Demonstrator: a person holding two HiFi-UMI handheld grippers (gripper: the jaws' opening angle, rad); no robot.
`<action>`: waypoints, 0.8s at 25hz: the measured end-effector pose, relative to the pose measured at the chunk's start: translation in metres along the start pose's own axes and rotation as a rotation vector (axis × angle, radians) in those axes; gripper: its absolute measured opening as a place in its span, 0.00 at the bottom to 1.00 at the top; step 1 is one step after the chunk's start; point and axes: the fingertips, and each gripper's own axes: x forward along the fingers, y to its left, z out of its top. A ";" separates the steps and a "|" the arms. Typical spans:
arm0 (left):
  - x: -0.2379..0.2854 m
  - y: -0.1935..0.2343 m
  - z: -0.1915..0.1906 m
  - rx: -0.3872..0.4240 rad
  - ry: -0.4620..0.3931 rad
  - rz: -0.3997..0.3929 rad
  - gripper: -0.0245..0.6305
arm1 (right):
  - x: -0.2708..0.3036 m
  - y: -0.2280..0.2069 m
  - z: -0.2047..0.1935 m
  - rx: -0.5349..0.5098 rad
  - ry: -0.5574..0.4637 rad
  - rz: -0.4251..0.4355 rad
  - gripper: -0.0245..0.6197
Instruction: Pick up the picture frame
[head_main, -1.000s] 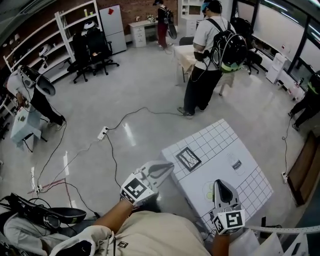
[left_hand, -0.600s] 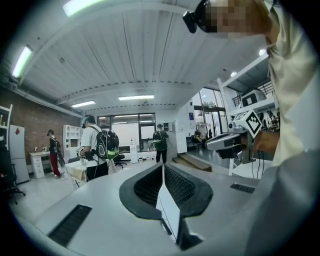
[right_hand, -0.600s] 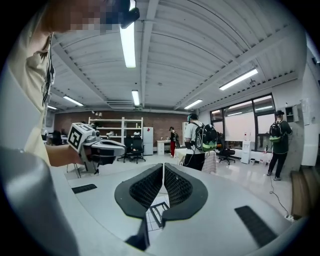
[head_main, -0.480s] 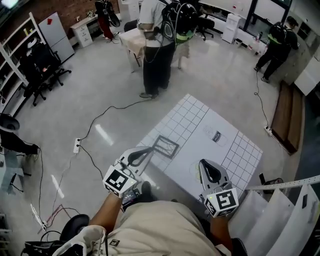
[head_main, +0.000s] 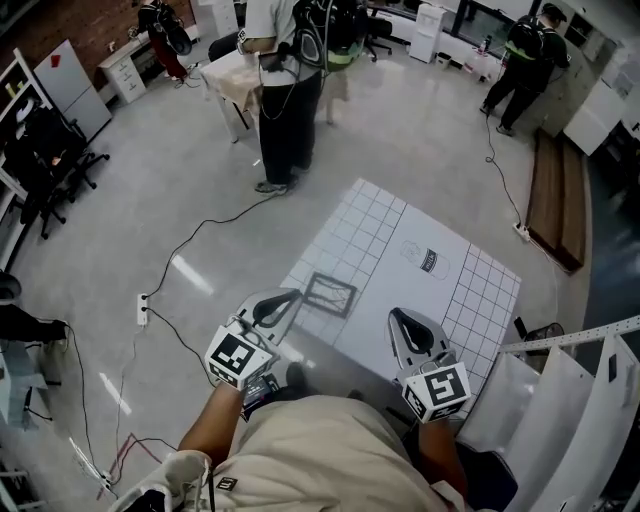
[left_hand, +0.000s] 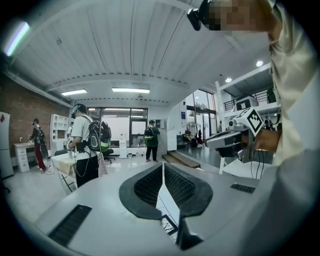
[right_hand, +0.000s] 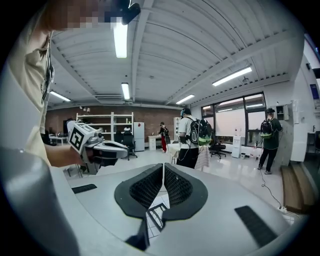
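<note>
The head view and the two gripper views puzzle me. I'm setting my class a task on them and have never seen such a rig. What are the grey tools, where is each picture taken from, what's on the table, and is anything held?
There is no robot here. A person holds a two-jaw tool in each hand: the left gripper and the right gripper. The head view comes from a camera on the person's head, looking steeply down. The other two views come from a camera riding on each gripper, looking along its jaws. A dark picture frame lies flat on the white gridded table, just ahead of the left gripper. Both grippers' jaws are together with nothing between them, so nothing is held.
</note>
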 end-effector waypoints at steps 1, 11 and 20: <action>0.001 0.004 -0.003 -0.002 0.004 -0.011 0.07 | 0.005 0.002 -0.001 0.000 0.002 -0.006 0.08; 0.012 0.051 -0.033 -0.027 0.035 -0.128 0.07 | 0.053 0.019 -0.012 0.024 0.050 -0.095 0.08; 0.041 0.070 -0.068 -0.066 0.095 -0.206 0.07 | 0.083 0.011 -0.037 0.065 0.101 -0.152 0.08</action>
